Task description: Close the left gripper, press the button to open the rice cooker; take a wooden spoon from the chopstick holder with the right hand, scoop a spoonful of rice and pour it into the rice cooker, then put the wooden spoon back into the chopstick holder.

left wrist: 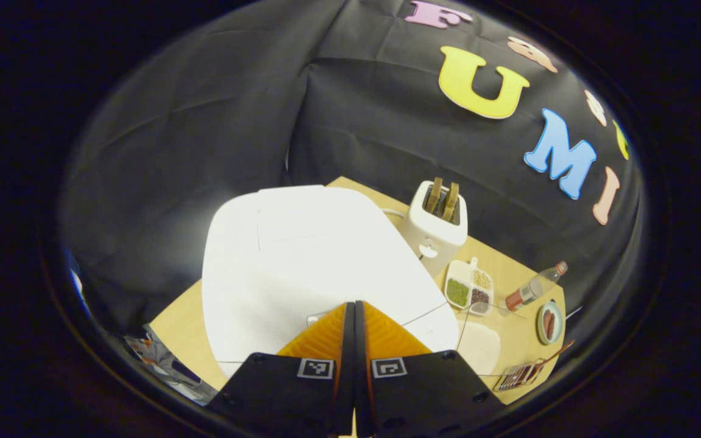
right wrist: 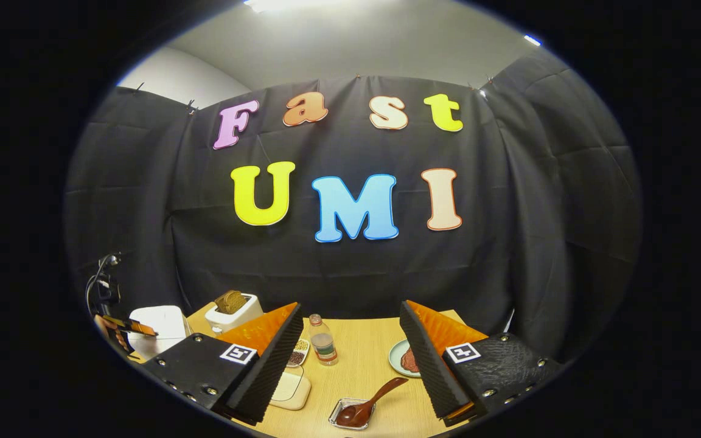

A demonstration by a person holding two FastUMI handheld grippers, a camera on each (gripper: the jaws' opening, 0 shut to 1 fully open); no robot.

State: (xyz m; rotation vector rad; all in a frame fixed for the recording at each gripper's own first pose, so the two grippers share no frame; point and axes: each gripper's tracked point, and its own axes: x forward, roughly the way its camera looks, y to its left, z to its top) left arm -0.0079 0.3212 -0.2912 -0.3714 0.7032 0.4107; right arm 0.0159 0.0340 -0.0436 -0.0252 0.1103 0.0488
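The white rice cooker [left wrist: 302,255] sits with its lid down, right under my left gripper [left wrist: 353,306]. That gripper is shut with nothing in it, and its tips hover over the cooker's front edge beside a small grey button [left wrist: 316,317]. In the right gripper view my right gripper [right wrist: 350,313] is open and empty above the table. Below it the wooden spoon [right wrist: 370,400] lies with its bowl in the small clear chopstick holder [right wrist: 339,420]. The rice container [right wrist: 290,389] is to the left. The cooker [right wrist: 157,328] and the left gripper [right wrist: 132,328] show far left.
On the wooden table [right wrist: 362,365] stand a toaster [left wrist: 437,224] with bread, a divided dish of grains [left wrist: 469,287], a lying bottle [left wrist: 536,286] and a small plate of meat [left wrist: 549,322]. Black cloth closes the back and sides.
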